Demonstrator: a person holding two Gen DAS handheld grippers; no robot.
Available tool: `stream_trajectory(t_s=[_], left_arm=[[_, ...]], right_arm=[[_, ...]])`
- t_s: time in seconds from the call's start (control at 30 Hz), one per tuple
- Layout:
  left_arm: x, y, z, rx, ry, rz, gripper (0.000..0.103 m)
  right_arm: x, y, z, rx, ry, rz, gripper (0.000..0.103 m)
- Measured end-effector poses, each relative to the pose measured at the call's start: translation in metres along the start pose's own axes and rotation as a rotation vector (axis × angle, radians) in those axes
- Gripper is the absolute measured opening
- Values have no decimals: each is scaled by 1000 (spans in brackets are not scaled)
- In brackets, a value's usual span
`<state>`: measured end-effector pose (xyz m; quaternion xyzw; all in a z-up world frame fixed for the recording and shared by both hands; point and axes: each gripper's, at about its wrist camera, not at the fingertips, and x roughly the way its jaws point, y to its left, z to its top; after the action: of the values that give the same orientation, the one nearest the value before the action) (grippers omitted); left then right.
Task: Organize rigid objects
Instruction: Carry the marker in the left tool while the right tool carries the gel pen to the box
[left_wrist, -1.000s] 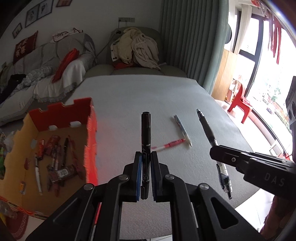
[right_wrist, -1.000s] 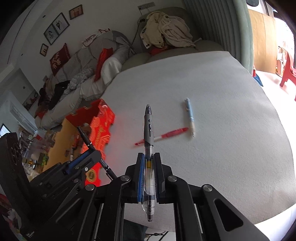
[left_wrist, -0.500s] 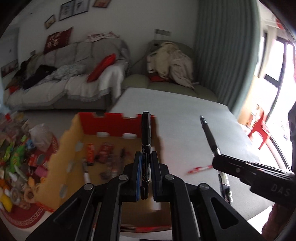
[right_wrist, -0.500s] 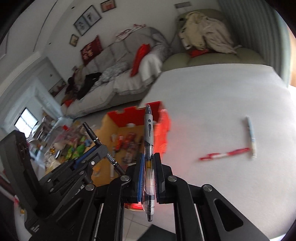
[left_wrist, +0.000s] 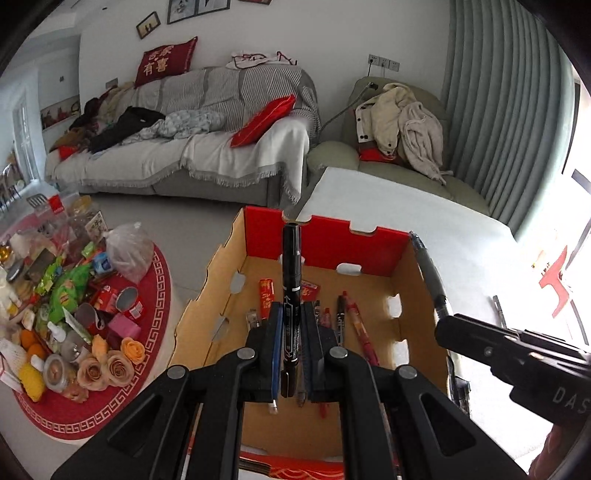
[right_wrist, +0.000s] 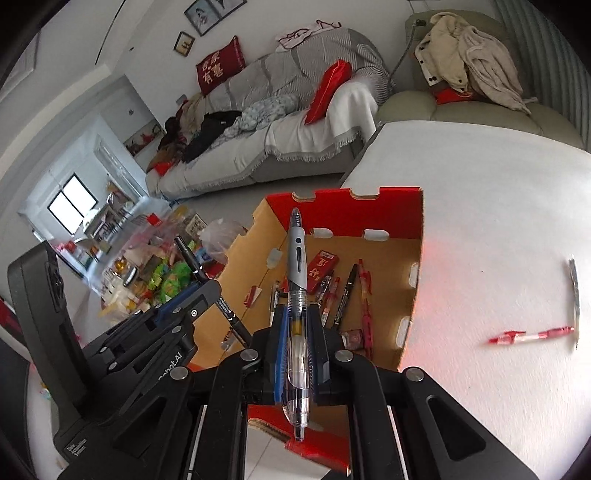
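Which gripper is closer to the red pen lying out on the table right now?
Right. The right gripper hangs over the box's table-side part, with the red pen beyond that wall. The left gripper sits farther away, at the box's opposite side.

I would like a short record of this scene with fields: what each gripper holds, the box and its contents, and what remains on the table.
left gripper: jaws shut on the black marker, above the box
right gripper: jaws shut on the grey pen, above the box
box: open cardboard, red outside, beside the table edge
box contents: several pens and small red packets lying on the bottom
table: white cover; red pen and light pen lie on it
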<state>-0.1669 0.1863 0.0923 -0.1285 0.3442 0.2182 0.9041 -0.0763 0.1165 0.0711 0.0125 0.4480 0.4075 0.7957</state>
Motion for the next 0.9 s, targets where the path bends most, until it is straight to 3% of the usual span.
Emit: stream_trajectory(t_s=[0.9], left_arm=[[42, 6, 5, -17, 46, 1, 10]], right_arm=[[44, -21, 8, 15, 59, -39, 11]])
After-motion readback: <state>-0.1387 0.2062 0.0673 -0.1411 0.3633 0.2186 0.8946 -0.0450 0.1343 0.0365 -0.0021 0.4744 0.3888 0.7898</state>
